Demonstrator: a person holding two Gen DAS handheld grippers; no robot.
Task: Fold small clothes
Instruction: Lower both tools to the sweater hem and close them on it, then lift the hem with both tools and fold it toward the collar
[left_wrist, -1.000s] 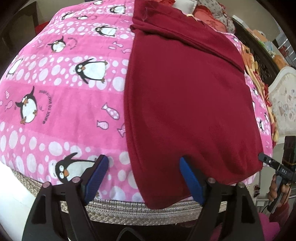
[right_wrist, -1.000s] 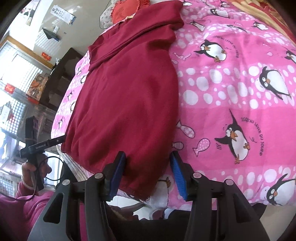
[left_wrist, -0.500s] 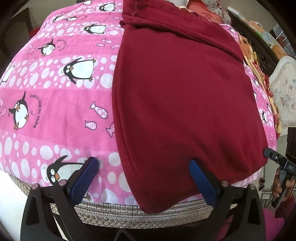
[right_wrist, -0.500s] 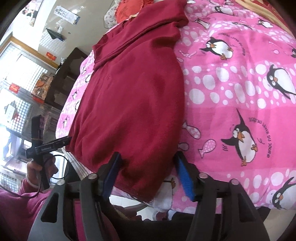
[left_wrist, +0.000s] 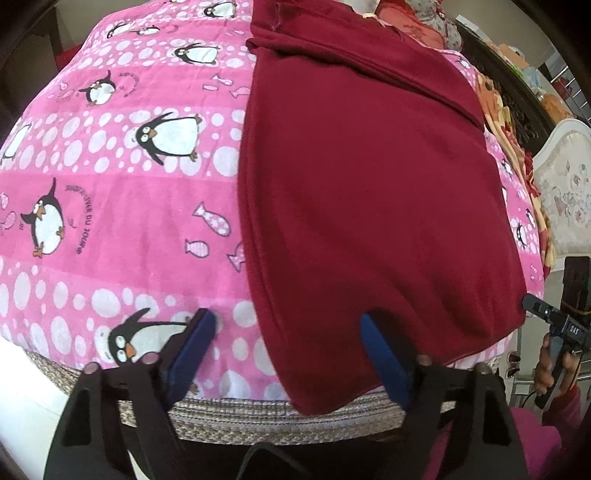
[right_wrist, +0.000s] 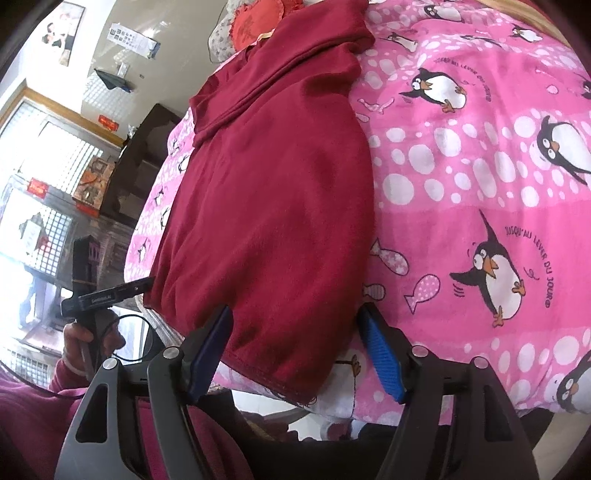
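Dark red garment (left_wrist: 369, 192), lying flat on the penguin blanket (left_wrist: 110, 192) centre-right of frame: left gripper (left_wrist: 288, 347) just been narrowing, right gripper (right_wrist: 295, 339) just been widening, both straddling its hem corners ungripped, risking pinching blanket too.

Bright daylight from the blown-out window (right_wrist: 44, 155) lights both views evenly with soft shadows, while fisheye distortion bends and darkens the slightly blurred edges.
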